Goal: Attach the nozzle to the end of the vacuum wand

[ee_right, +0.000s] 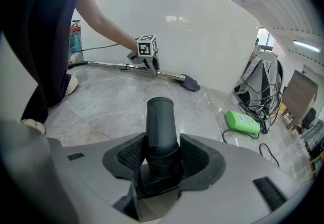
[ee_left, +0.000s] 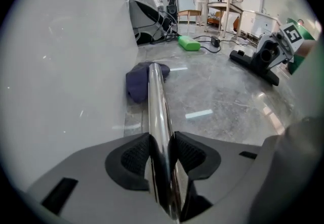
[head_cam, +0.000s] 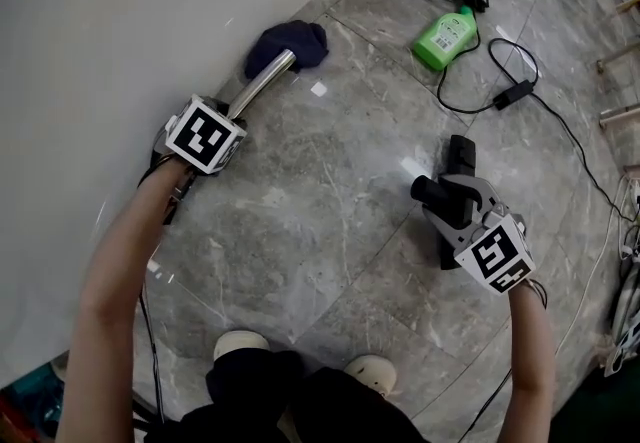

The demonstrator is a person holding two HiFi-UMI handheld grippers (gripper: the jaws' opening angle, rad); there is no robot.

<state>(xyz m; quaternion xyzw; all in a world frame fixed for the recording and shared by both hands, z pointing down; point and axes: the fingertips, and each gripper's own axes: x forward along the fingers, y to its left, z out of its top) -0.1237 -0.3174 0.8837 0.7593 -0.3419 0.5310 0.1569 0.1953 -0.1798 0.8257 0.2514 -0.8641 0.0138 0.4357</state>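
Note:
The chrome vacuum wand (head_cam: 265, 76) lies on the floor along the white panel, its far end resting on a dark blue cloth (head_cam: 290, 43). My left gripper (head_cam: 238, 113) is shut on the wand (ee_left: 157, 96), both pads pressing its sides (ee_left: 162, 153). The black nozzle (head_cam: 458, 166), a floor head with a round neck, is held off to the right. My right gripper (head_cam: 448, 199) is shut on that neck (ee_right: 161, 122), which sticks out between the pads (ee_right: 162, 156). The right gripper view shows the left gripper (ee_right: 147, 52) on the wand (ee_right: 169, 75) across the floor.
A green bottle (head_cam: 447, 36) lies on the marble floor beside black cables and a power brick (head_cam: 515, 91). The white panel (head_cam: 120, 41) fills the left. My shoes (head_cam: 240, 343) are at the bottom. More cables and furniture stand at the right edge.

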